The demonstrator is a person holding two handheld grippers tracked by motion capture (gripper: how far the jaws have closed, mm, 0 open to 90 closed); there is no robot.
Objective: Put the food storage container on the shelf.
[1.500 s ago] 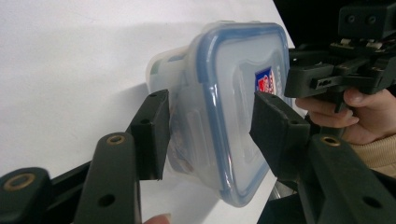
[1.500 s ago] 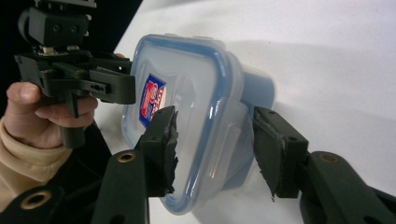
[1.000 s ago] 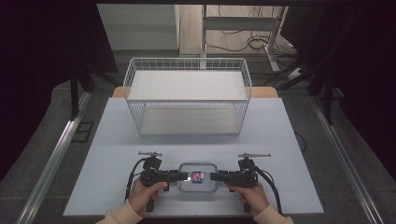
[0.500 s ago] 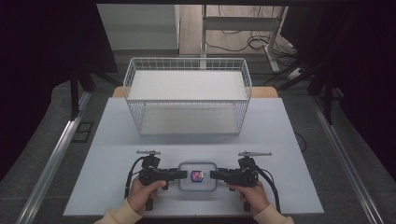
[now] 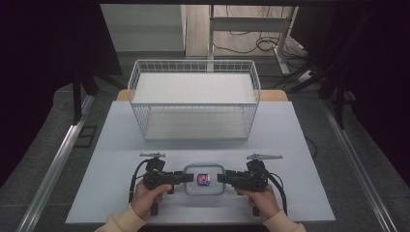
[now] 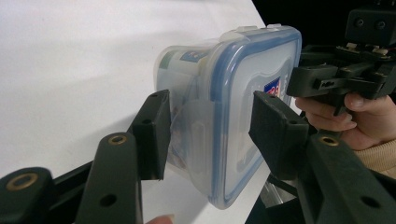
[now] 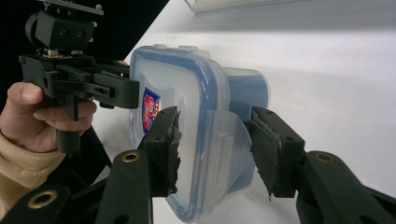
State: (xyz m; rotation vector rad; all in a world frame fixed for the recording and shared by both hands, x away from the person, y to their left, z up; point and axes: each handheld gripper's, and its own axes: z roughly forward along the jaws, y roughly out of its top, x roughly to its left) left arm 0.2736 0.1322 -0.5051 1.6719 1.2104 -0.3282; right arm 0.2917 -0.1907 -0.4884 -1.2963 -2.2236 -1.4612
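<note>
The place looks like a lab or test room. A white table (image 5: 290, 145) stands on grey floor between metal rails (image 5: 53, 169), black curtains (image 5: 43, 48) hang at both sides, and loose cables (image 5: 251, 46) lie beyond, probably under a desk frame (image 5: 251, 24).

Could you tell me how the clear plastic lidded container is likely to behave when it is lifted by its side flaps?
The container looks rigid, so it should keep its shape. Its hinged side flaps look thin and may flex or swing open. The smooth plastic could slip, and the contents seem light, probably shifting little.

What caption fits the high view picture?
Two tongs, left and right, grip a lidded plastic box before a wire basket.
</note>
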